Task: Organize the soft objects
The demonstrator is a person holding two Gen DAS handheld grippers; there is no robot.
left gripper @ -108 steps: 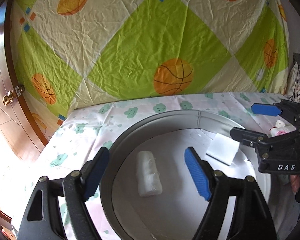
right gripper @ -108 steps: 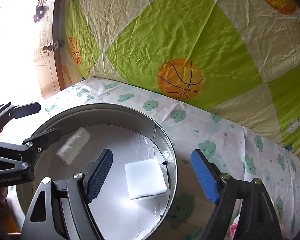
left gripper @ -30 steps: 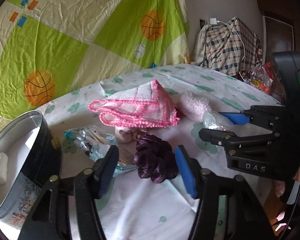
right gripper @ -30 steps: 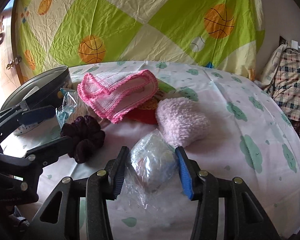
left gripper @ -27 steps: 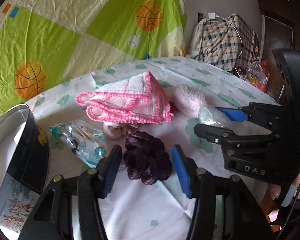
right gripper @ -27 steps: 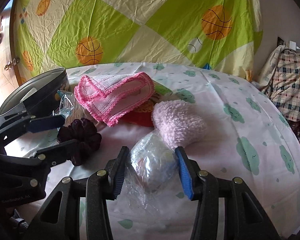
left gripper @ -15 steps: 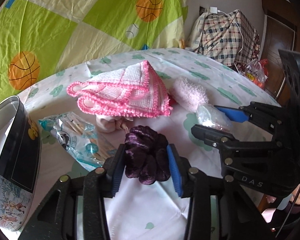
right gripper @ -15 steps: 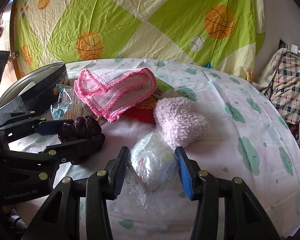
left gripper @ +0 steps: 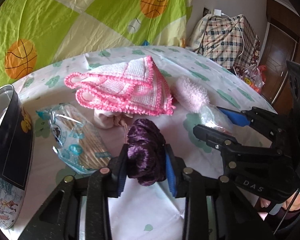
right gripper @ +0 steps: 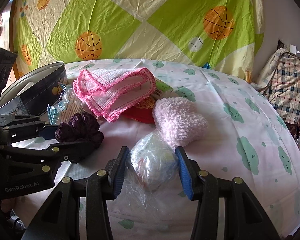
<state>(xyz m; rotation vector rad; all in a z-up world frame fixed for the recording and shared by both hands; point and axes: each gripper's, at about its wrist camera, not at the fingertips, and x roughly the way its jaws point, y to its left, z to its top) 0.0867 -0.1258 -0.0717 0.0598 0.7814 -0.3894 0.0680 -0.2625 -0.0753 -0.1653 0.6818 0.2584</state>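
My left gripper is shut on a dark purple velvet scrunchie, which rests on the cloud-print sheet; it also shows in the right wrist view. My right gripper is shut on a clear plastic bag with a white soft item, seen in the left wrist view too. A pink-edged folded cloth and a fluffy pale pink piece lie just beyond both grippers. A round tin stands at the left.
A clear packet of wooden sticks lies between the tin and the scrunchie. A small cream pouch and a red item sit under the pink cloth. A plaid bag stands beyond the table's right edge.
Both grippers left the tin and moved to the pile. Over the last second the left fingers closed onto the purple scrunchie. The right gripper stayed closed on the plastic bag.
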